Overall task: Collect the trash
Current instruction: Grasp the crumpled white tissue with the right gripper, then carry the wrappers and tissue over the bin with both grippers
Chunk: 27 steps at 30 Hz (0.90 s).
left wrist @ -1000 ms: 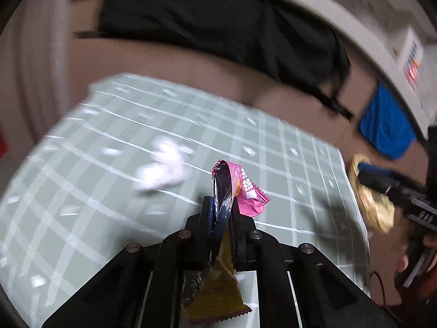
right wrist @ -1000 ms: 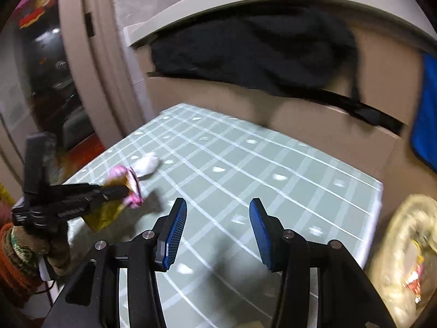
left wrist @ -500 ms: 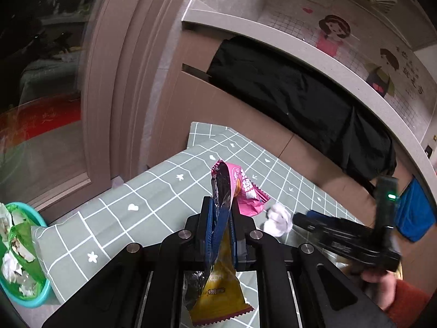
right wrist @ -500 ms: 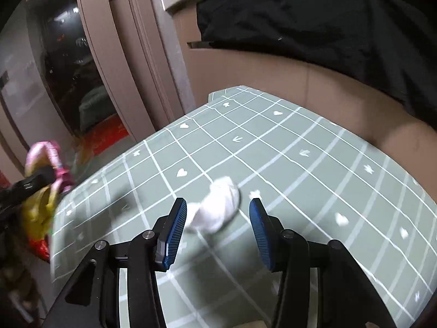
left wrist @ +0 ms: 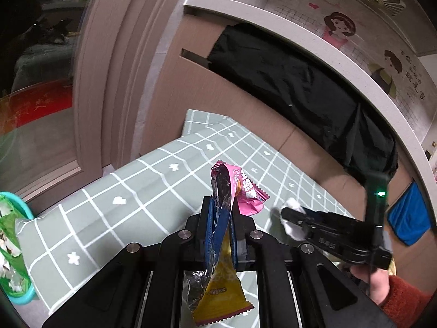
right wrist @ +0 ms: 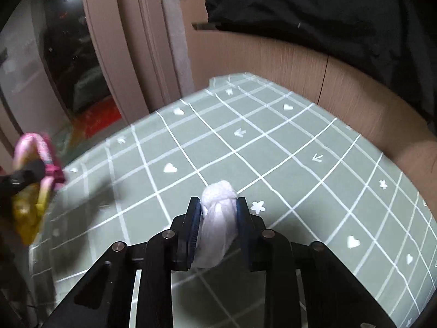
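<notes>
Two loads in hand, one per gripper. Left gripper (left wrist: 218,218): jaws clamped on a bundle of snack wrappers (left wrist: 222,213). Pink one sticks up past the tips, yellow one hangs down behind them; pinched mid-length, probably so several pieces travel in one trip.

Right gripper (right wrist: 218,213): jaws closed on a white tissue wad (right wrist: 218,221), which bulges out past the pads. Soft stuff, so it compresses instead of slipping. Can't tell if it's already off the tablecloth (right wrist: 300,169) or just touching.

No other loose scraps visible on the green checked cloth in either view.

Farther left, off the table edge: teal bin (left wrist: 26,216) with a green liner, paper scraps already inside. Likely drop point; the left load is nearer to it.
</notes>
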### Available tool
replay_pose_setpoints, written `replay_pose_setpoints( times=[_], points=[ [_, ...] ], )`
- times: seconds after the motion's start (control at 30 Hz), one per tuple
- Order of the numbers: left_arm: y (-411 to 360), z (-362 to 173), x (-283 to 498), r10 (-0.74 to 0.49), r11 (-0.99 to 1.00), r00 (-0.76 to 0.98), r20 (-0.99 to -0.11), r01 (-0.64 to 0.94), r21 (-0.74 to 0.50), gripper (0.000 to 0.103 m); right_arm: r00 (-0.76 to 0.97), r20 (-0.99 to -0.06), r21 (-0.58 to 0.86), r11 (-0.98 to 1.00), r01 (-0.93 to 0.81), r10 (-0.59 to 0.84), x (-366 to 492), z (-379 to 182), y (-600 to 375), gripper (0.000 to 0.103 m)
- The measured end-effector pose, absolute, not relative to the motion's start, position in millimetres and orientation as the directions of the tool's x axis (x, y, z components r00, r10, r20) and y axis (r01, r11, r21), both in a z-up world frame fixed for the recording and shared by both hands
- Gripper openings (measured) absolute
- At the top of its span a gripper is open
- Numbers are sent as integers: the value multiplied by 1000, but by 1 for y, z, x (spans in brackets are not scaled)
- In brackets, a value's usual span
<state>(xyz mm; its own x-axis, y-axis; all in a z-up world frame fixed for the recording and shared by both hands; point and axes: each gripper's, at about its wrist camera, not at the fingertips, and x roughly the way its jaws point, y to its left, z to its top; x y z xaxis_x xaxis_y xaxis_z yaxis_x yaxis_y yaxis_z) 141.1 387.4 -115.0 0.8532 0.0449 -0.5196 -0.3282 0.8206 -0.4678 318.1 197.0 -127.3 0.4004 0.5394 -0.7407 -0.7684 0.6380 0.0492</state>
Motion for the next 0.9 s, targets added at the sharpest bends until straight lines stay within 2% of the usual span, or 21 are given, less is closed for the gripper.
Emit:
replay_pose_setpoints(
  times=[0.17, 0.37, 0.57, 0.9],
  points=[
    [364, -98, 152, 10, 840, 868, -496, -276, -468, 11, 442, -675, 69, 647, -760, 591, 303, -82, 154, 24],
    [307, -49, 170, -37, 896, 901, -432, -162, -414, 11, 552, -572, 60, 702, -710, 607, 284, -24, 79, 24],
    [235, -3, 190, -100, 931, 927, -361, -41, -363, 11, 663, -479, 34, 767, -641, 575, 271, 21, 1, 24],
    [103, 47, 218, -221, 952, 931, -290, 142, -270, 11, 794, -371, 17, 858, -513, 482, 256, 54, -123, 24]
  ],
)
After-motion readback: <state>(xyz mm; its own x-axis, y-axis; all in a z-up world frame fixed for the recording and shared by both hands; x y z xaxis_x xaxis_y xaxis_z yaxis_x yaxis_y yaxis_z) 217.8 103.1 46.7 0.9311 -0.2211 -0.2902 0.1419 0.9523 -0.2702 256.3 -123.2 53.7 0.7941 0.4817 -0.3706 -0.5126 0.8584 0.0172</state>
